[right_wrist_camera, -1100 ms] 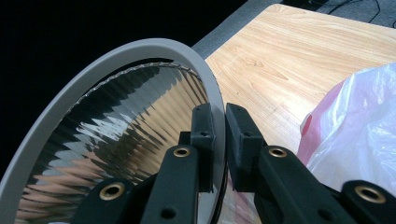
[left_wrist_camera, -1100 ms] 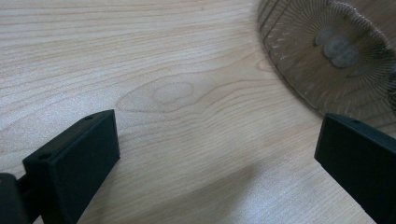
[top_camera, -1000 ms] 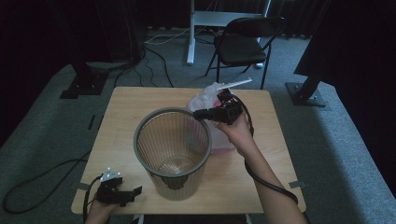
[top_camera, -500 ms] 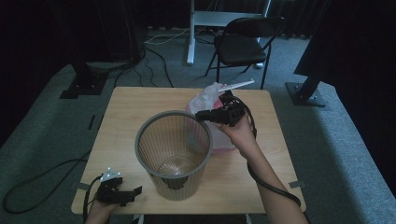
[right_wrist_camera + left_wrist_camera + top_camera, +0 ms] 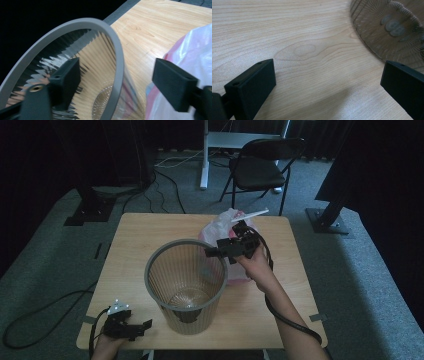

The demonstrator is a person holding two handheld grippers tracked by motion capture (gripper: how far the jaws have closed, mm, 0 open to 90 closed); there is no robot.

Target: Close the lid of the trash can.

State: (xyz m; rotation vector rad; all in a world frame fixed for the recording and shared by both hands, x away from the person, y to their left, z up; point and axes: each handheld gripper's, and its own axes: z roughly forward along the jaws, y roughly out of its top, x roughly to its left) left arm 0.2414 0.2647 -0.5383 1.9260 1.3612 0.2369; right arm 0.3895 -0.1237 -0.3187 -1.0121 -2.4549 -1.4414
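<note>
Right tongs (image 5: pixel 210 253) straddle the far rim of the wastebasket (image 5: pixel 185 285), jaws just opened wide, gripping nothing. Pink bag (image 5: pixel 225 227) sits right behind the basket. Left tongs (image 5: pixel 142 326) open, empty, beside its base. Risk: I clip the rim pulling away, basket tips.

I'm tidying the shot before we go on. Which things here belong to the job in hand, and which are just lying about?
In the job:
- wastebasket, its grey rim between the right gripper's open jaws, which have just been opening
- pink plastic bag behind it
- left gripper, open, resting on the table

Lying about:
- folding chair
- floor cables
</note>
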